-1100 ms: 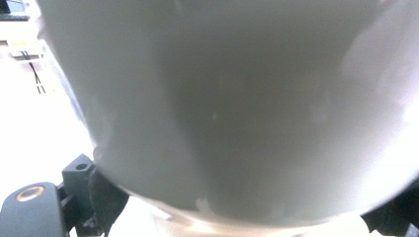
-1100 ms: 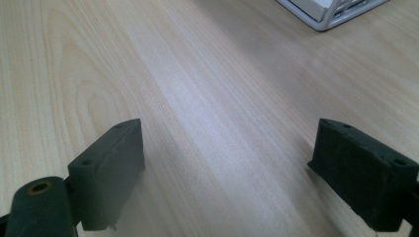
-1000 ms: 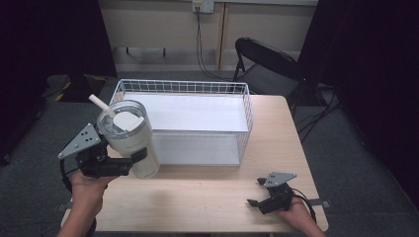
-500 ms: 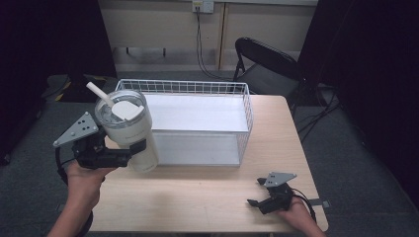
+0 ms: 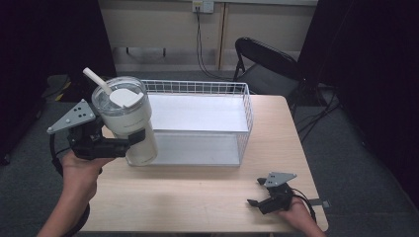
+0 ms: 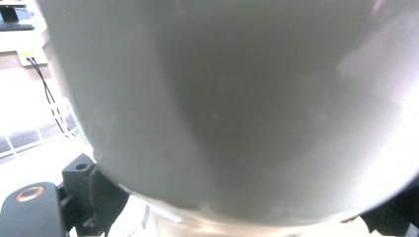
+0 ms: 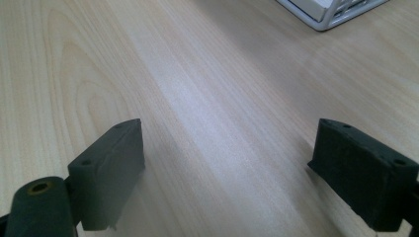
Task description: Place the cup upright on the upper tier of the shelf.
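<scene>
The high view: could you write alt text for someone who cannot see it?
A person's left gripper holds a white tumbler with a lid and straw beside a white wire basket on a wooden table. The right gripper rests open near the table's front right corner.

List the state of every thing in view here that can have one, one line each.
Tumbler: lidded, straw in, gripped and tilted at the basket's left end.
Left claw: shut on the tumbler.
Right claw: open, holding nothing, low over the table.
Wire basket: upright, nothing inside.
Folding chair: unfolded, unoccupied.
</scene>
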Motion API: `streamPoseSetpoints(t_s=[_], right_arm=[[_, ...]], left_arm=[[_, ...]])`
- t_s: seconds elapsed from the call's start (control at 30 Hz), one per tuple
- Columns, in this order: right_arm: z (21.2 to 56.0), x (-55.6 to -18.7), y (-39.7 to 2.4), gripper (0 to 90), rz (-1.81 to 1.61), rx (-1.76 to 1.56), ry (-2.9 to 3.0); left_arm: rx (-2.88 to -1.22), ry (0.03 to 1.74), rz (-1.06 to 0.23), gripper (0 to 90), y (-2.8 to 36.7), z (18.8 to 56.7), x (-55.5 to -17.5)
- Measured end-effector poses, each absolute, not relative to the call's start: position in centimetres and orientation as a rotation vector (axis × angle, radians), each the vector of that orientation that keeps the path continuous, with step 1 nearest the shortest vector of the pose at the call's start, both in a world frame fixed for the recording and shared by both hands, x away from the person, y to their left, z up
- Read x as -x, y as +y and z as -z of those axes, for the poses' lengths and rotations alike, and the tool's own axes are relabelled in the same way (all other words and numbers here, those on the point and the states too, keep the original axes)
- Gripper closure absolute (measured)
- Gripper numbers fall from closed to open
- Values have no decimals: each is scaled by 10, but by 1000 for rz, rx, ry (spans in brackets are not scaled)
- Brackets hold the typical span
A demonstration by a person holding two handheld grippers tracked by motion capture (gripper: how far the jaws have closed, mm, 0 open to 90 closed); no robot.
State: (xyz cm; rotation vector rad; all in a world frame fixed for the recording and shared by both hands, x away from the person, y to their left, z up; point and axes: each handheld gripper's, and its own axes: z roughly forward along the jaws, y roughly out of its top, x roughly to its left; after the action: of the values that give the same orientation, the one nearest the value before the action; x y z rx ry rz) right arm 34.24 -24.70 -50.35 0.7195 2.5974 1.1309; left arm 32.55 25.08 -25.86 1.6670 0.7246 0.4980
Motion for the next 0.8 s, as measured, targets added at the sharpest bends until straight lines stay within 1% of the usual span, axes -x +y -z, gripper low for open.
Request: streamPoseSetpoints(t_s=[0.23, 0.8], right_arm=[[504, -342, -247, 122, -1131, -720, 2597], [503, -342, -247, 122, -1131, -721, 2598]], left_arm=[[-1663, 730, -488, 101, 250, 248, -329], [-1667, 711, -511, 101, 242, 215, -340]])
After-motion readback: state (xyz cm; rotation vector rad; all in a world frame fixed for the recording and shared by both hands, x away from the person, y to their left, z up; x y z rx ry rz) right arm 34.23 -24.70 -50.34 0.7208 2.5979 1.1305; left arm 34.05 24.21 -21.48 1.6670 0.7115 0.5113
